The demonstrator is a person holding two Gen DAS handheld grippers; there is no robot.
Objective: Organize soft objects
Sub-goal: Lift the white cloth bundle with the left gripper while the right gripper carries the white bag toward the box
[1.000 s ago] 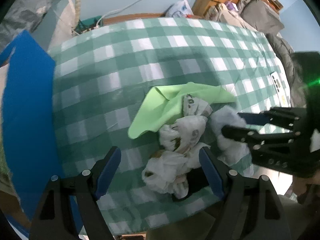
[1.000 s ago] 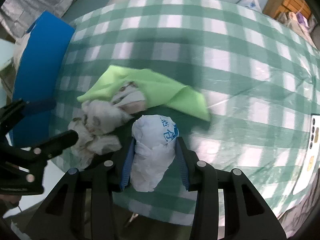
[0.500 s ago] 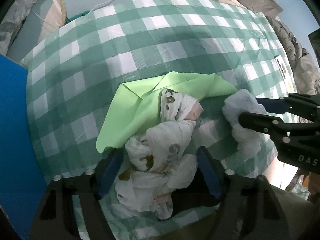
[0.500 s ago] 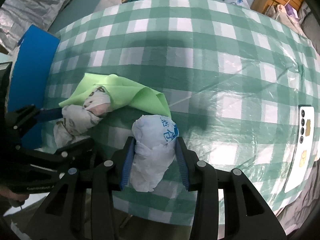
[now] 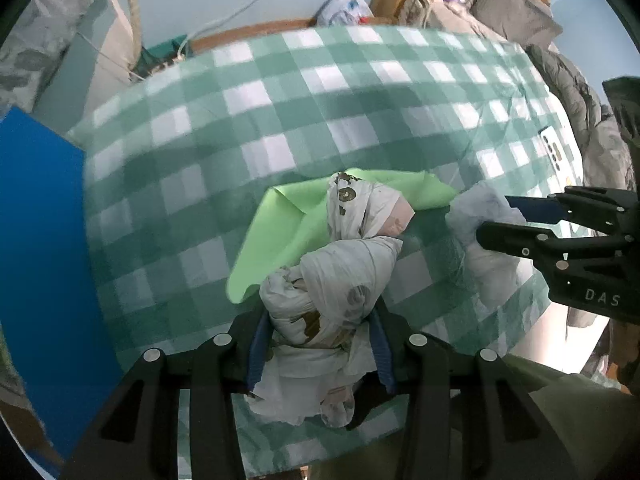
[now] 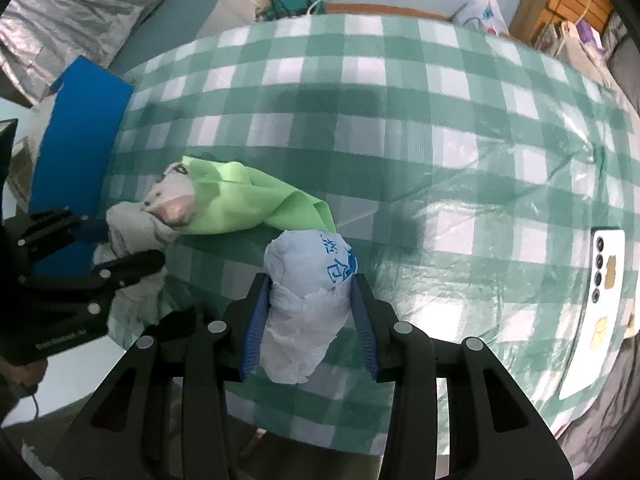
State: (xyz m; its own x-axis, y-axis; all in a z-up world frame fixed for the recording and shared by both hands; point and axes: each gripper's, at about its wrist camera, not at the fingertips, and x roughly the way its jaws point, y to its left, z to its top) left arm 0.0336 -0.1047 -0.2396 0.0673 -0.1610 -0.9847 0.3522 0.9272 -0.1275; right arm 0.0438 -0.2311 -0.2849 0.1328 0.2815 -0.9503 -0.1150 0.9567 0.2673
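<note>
Our left gripper [image 5: 318, 344] has just been closing and now pinches the white cloth bundle [image 5: 332, 292] on the checked tablecloth [image 5: 280, 100]. Our right gripper [image 6: 310, 312] squeezes a crumpled plastic bag [image 6: 308, 280]. Both look light and squashy, so we'd grip their thick middles.

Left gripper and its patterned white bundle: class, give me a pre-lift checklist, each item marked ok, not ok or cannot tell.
1. Left gripper pads against the patterned white bundle after just closing: ok.
2. Grip firm enough to lift: cannot tell.
3. Bundle clear of the green cloth: not ok, they overlap.
4. Right gripper shut on the white plastic bag: ok.
5. Grippers apart from each other: ok.
6. Phone away from the work: ok.
</note>
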